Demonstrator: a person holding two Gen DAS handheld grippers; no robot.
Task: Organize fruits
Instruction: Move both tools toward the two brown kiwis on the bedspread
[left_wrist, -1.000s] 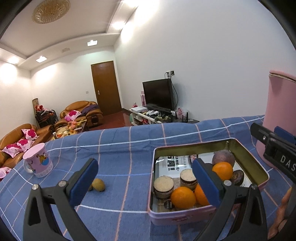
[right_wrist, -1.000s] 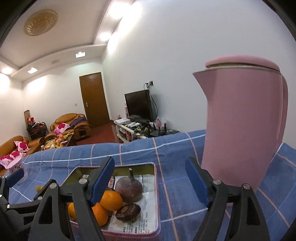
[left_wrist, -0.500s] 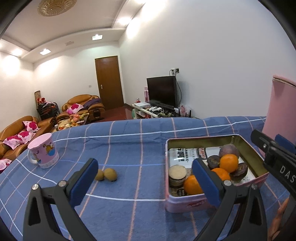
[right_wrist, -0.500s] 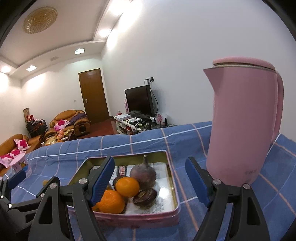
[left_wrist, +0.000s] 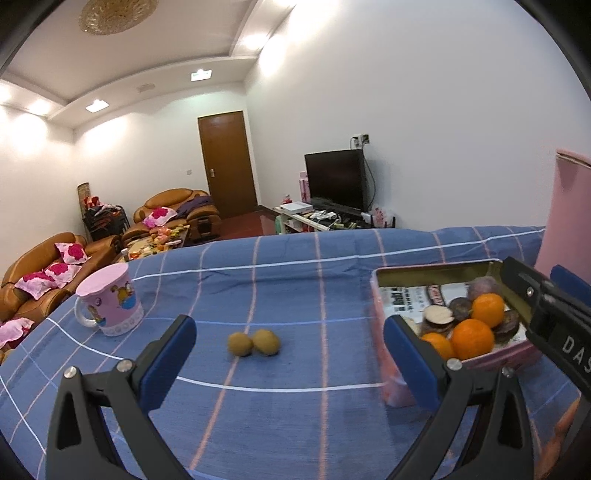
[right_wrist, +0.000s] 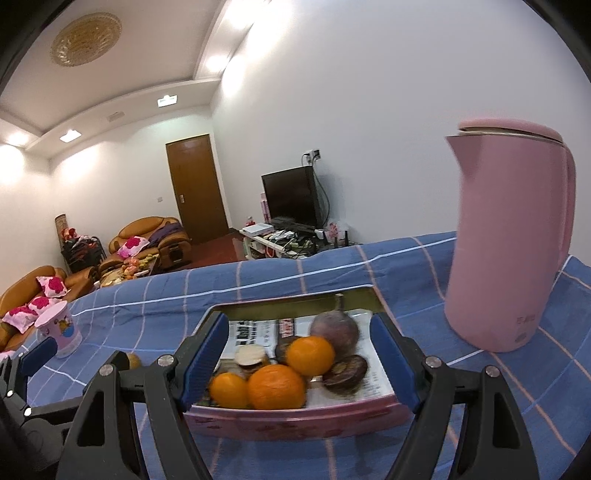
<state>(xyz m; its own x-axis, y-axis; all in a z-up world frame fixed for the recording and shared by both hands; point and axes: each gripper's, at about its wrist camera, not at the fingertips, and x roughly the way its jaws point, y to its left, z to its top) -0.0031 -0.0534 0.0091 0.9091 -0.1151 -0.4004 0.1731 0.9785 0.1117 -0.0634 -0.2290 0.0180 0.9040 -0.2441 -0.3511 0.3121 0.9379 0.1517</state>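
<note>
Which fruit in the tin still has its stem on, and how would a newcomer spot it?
Start at the tall pink kettle on the blue checked cloth; beside it sits a pink tin lined with printed paper. At the back of the fruit pile lies a round purplish fruit. Unlike the oranges and cut halves in front, it is whole, with a stem pointing up.

Home living room, leather sofas, television, probably a cluttered coffee table

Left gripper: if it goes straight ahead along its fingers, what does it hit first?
Likely the two small brown fruits on the blue checked cloth; they lie between the open fingers of the left gripper, ahead of them. Depth is uncertain.
</note>
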